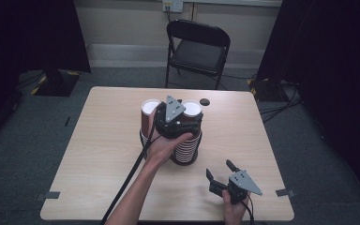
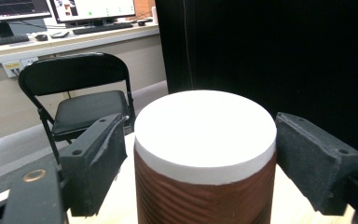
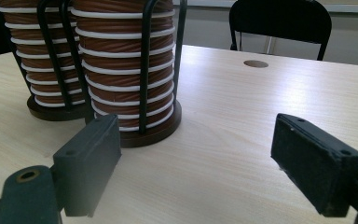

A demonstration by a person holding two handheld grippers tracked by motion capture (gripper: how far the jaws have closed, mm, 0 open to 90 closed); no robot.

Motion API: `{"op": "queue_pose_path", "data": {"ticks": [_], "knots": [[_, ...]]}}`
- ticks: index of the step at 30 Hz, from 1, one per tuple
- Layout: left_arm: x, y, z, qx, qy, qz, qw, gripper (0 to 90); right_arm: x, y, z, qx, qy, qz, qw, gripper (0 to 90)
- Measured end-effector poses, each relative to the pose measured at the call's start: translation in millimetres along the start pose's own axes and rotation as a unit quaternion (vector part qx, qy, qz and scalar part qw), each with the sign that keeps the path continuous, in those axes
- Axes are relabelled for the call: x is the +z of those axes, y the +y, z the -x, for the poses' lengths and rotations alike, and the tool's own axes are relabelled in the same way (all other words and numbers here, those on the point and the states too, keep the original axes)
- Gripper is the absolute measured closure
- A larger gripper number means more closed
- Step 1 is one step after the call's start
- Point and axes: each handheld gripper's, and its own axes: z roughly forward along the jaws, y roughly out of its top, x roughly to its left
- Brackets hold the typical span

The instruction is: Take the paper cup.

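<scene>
Two stacks of ribbed brown paper cups with white rims stand in black wire holders at mid-table: the left stack (image 1: pixel 149 115) and the right stack (image 1: pixel 190 145). My left gripper (image 1: pixel 187 115) is at the top of the right stack. In the left gripper view its jaws flank the top cup (image 2: pixel 205 140), upside down with its white base up. A thin gap shows at the left pad (image 2: pixel 98 163), so the gripper (image 2: pixel 199 120) is open. My right gripper (image 1: pixel 219 168) rests open near the front right edge, holding nothing. In its own view the right gripper (image 3: pixel 196 135) faces both stacks (image 3: pixel 121 70).
A black folding chair (image 1: pixel 197 47) stands beyond the table's far edge. A round cable hole (image 1: pixel 205 101) sits in the table top behind the stacks. Bare wood (image 3: pixel 242 121) lies ahead of the right gripper. Dark curtains hang at both sides.
</scene>
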Motion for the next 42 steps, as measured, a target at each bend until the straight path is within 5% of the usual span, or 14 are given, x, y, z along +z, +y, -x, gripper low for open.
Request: {"op": "queue_pose_path", "data": {"ticks": [5, 7, 14, 42], "knots": [[5.7, 1.0, 1.9, 0.016, 0.010, -0.024, 0.9995, 20.6, -0.3, -0.2, 0.1, 0.000, -0.001, 0.001, 1.0000, 14.9], [8.1, 0.8, 1.2, 0.001, 0.002, -0.029, 0.9996, 20.6, -0.2, -0.1, 0.1, 0.000, 0.001, 0.001, 1.0000, 14.9], [8.8, 0.4, -2.1, -0.003, -0.003, -0.035, 0.9994, 22.3, -0.3, -0.1, 0.1, 0.000, 0.000, 0.001, 1.0000, 15.0], [-1.2, 4.8, -6.4, -0.017, -0.011, 0.020, 0.9996, 22.9, -0.2, -0.1, 0.5, 0.000, 0.002, 0.000, 1.0000, 14.9]]}}
